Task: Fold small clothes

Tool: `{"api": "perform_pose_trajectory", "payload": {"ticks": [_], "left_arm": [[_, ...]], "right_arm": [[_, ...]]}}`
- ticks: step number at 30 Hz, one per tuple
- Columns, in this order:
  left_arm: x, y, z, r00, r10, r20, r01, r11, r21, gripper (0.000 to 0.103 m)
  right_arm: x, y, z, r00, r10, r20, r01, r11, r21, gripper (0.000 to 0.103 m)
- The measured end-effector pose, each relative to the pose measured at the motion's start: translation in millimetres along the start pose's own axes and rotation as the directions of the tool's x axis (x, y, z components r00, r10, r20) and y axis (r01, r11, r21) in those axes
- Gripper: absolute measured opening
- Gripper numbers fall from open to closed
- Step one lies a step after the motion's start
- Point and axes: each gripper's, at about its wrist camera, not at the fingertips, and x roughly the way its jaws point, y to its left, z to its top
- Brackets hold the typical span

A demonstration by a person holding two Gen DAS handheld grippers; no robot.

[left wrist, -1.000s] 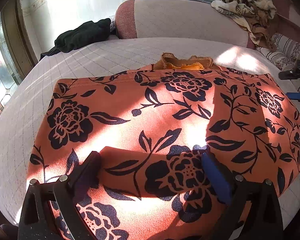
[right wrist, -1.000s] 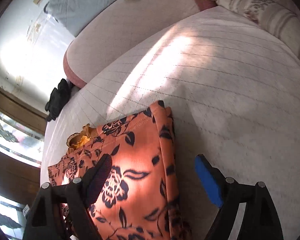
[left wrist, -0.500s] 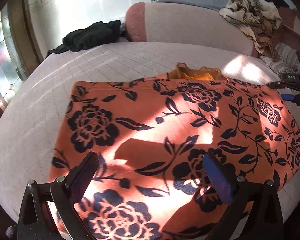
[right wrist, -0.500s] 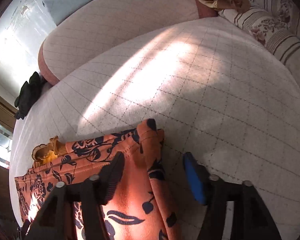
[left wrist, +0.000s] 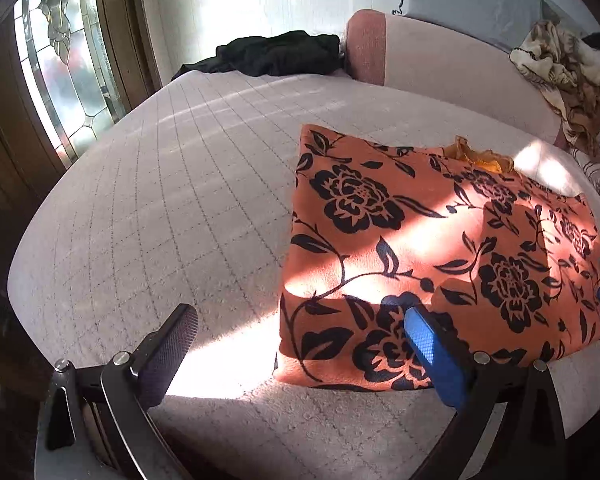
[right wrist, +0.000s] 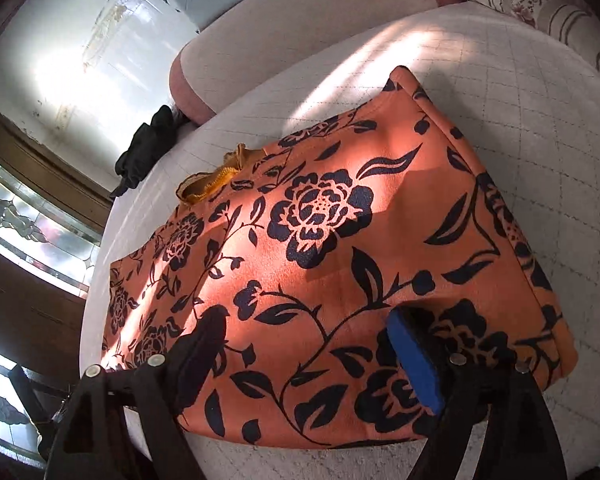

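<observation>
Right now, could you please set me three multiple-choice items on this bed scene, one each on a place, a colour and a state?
1. Where does the black garment lie?
A. at the bed's far edge by the window
B. on the orange cloth
C. between the left gripper's fingers

2. What colour are the flowers on the orange cloth?
A. white
B. black
C. green

3. How is the left gripper?
A. shut on the cloth
B. shut on nothing
C. open

Answers:
1 A, it is bunched beside the bolster.
2 B, dark blooms on orange.
3 C, its fingers stand wide apart, gripping nothing.
</observation>
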Motion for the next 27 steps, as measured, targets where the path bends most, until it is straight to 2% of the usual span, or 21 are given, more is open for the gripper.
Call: {"api": "perform_pose_trajectory", "payload": {"ticks": [2, 4, 5, 7, 8, 11, 14, 18, 20, 24, 25, 27], "left_arm": [[27, 4, -9, 0.991, 0.050, -0.125, -0.048, 0.999, 0.024, 0.103], [28, 17, -10, 0.991, -0.007, -0.133, -0.003, 0.997, -0.078, 0.103], [23, 19, -8, 0.991, -0.007, -0.131, -0.006, 0.995, -0.099, 0.103], [8, 15, -3, 0.998, 0.039, -0.055, -0.043, 0.997, -0.064, 0.103], [1, 11, -1, 0.998, 0.054, -0.019, -0.055, 0.998, -0.030, 0.103], [-12, 2, 3, 0.996, 0.065, 0.062, -0.065, 0.998, 0.009, 0.103], [1, -14, 5, 0.998, 0.039, 0.042, -0.041, 0.998, 0.044, 0.103], [20, -25, -2, 0.999, 0.053, -0.006, -0.052, 0.995, 0.088, 0.103], [25, -21, -2, 0.999, 0.038, -0.026, -0.036, 0.997, 0.075, 0.103], [28, -16, -1, 0.999, 0.016, -0.032, -0.014, 0.999, 0.042, 0.103], [29, -15, -1, 0.999, 0.013, -0.035, -0.011, 0.999, 0.040, 0.103], [30, -14, -2, 1.000, 0.008, -0.030, -0.007, 0.999, 0.033, 0.103]], "right_arm": [[-11, 3, 5, 0.999, 0.044, 0.024, -0.044, 0.999, 0.020, 0.085], [-19, 7, 15, 0.996, 0.076, 0.046, -0.076, 0.997, 0.008, 0.085], [-16, 6, 17, 0.996, 0.078, 0.038, -0.078, 0.997, 0.007, 0.086], [8, -6, 21, 0.998, 0.022, -0.060, -0.020, 0.999, 0.033, 0.086], [18, -10, 22, 0.995, 0.023, -0.100, -0.018, 0.998, 0.057, 0.086], [3, 5, 41, 0.995, 0.080, -0.052, -0.078, 0.996, 0.031, 0.087], [1, 18, 72, 0.996, 0.087, -0.005, -0.087, 0.995, -0.052, 0.086], [45, -23, 122, 0.998, 0.035, -0.059, -0.030, 0.997, 0.072, 0.086], [68, -53, 144, 0.996, 0.048, -0.069, -0.038, 0.988, 0.148, 0.086], [66, -90, 169, 0.993, 0.114, 0.037, -0.120, 0.934, 0.338, 0.086], [64, -91, 169, 0.992, 0.119, 0.044, -0.127, 0.929, 0.348, 0.086], [56, -87, 166, 0.994, 0.090, 0.054, -0.103, 0.948, 0.302, 0.086]]}}
